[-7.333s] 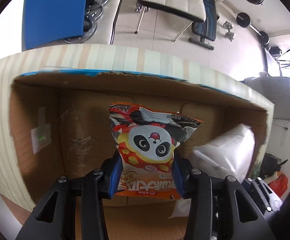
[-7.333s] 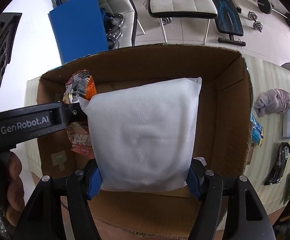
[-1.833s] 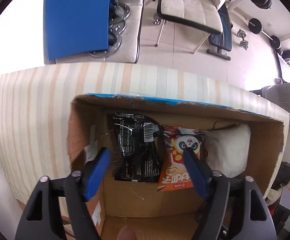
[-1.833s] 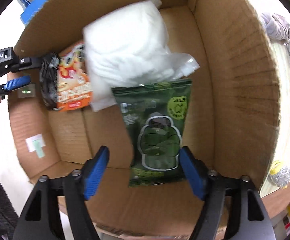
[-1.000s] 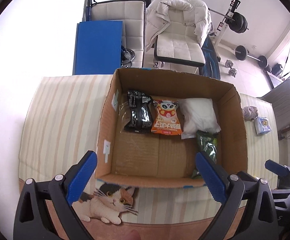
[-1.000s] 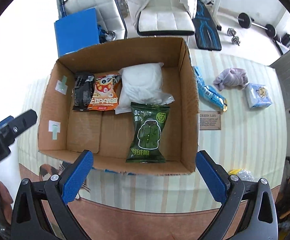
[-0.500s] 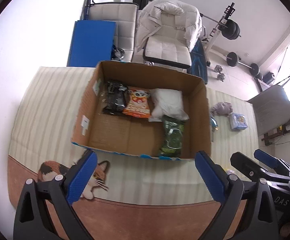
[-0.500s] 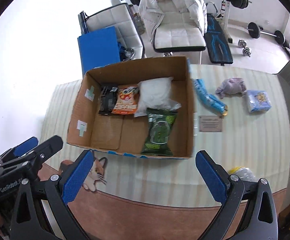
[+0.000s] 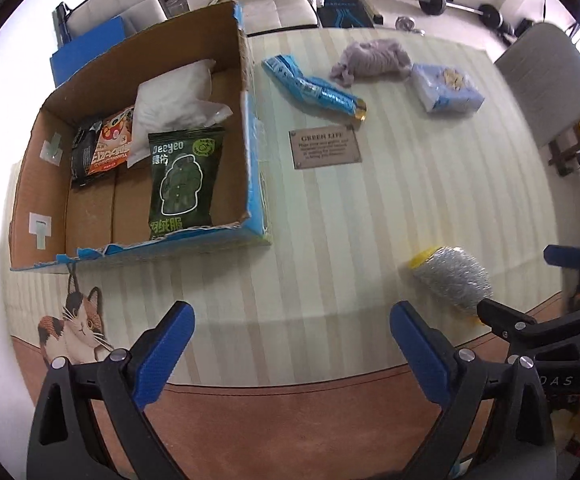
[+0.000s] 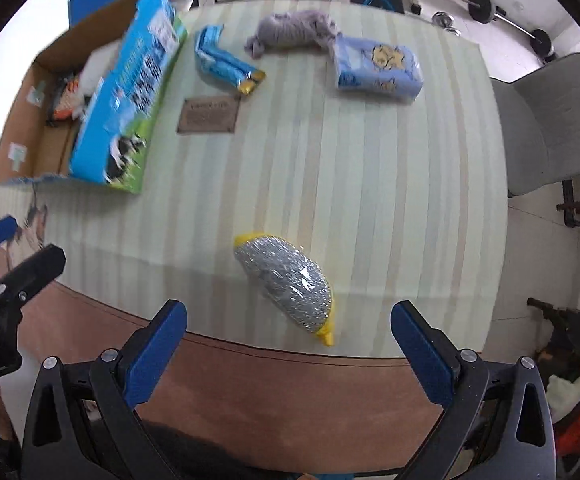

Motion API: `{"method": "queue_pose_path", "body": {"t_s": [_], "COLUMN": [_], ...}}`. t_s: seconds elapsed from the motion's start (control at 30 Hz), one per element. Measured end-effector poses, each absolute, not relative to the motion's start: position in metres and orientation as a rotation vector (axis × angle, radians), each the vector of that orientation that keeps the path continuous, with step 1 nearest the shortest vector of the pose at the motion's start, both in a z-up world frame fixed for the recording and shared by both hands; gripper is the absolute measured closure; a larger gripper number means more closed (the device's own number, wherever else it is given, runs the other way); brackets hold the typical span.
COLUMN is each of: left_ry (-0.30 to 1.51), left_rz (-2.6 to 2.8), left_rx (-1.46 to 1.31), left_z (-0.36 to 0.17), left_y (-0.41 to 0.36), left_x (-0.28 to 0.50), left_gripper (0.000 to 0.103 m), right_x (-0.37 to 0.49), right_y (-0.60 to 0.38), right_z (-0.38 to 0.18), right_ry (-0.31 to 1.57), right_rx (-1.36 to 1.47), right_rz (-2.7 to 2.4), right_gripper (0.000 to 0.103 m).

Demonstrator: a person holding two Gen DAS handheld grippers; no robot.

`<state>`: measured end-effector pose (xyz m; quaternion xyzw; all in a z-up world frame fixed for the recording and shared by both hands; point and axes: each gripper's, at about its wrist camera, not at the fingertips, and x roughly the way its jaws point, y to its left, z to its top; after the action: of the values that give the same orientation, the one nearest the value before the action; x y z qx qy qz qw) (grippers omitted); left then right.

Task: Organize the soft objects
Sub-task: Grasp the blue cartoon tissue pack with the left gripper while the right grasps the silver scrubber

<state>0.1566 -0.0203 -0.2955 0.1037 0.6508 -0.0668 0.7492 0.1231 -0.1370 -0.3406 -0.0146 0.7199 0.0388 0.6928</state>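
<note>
clearly the nearest loose thing was the steel scrubber [image 10: 285, 284] in its clear wrapper with yellow ends, lying on the striped tablecloth [image 10: 370, 184] near the table's front edge and just ahead of your right gripper [image 10: 287, 344]. i judged it light and springy, likely to squash under the pads, and the film looked slick; across the fat middle seemed the best place to grip, not the thin yellow tips. your right gripper's jaws stood wide apart with nothing between them, and your left gripper [image 9: 292, 342] was the same, spread and empty over the tablecloth, with the scrubber off to its right.

farther back on the table lay three more loose things: a long blue packet [image 9: 314, 88], a crumpled grey cloth [image 9: 372, 60] and a pale blue tissue pack [image 9: 448, 88]. the cloth would be limp and should bunch wherever you pinched it; the tissue pack looked plump and yielding, best taken across its narrow width. a small brown sign [image 9: 325, 148] lay flat between them and the box.

the cardboard box [image 9: 249, 184] sat at the left of the table, open at the top. in it lay a green packet [image 9: 181, 184] near the front, a white pillow bag [image 9: 169, 100] behind it, and an orange panda packet [image 9: 113, 146] and a black packet [image 9: 81, 156] to the left. much of the floor to the front left was bare cardboard, so room for more looked ample.
</note>
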Motion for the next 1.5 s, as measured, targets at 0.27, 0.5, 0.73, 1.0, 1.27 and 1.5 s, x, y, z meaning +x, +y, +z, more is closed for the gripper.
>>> {"method": "queue_pose_path", "body": {"t_s": [0.27, 0.5, 0.73, 1.0, 1.27, 1.5], "left_ry": [1.431, 1.43, 1.33, 1.412, 1.545, 1.636], "left_rz": [-0.095, -0.119, -0.366, -0.597, -0.737, -0.807], "left_rx": [0.36, 0.323, 0.516, 0.808, 0.934, 0.866], "left_z": [-0.316, -0.298, -0.271, -0.326, -0.383, -0.398], "left_y": [-0.049, -0.08, -0.171, -0.277, -0.313, -0.33], "left_x": [0.168, 0.194, 0.257, 0.351, 0.379, 0.38], "left_gripper": [0.003, 0.003, 0.003, 0.003, 0.003, 0.003], "right_x": [0.132, 0.128, 0.16, 0.21, 0.238, 0.244], "right_y": [-0.145, -0.156, -0.239, -0.347, -0.399, -0.405], "right_z": [-0.427, -0.438, -0.408, -0.386, -0.4, -0.418], "right_ry": [1.739, 1.759, 1.72, 1.683, 1.675, 1.682], "right_rx": [0.001, -0.07, 0.093, 0.396, 0.459, 0.528], "right_rz": [0.206, 0.24, 0.142, 0.006, -0.051, -0.074], "right_gripper": [0.004, 0.048, 0.05, 0.05, 0.05, 0.05]}}
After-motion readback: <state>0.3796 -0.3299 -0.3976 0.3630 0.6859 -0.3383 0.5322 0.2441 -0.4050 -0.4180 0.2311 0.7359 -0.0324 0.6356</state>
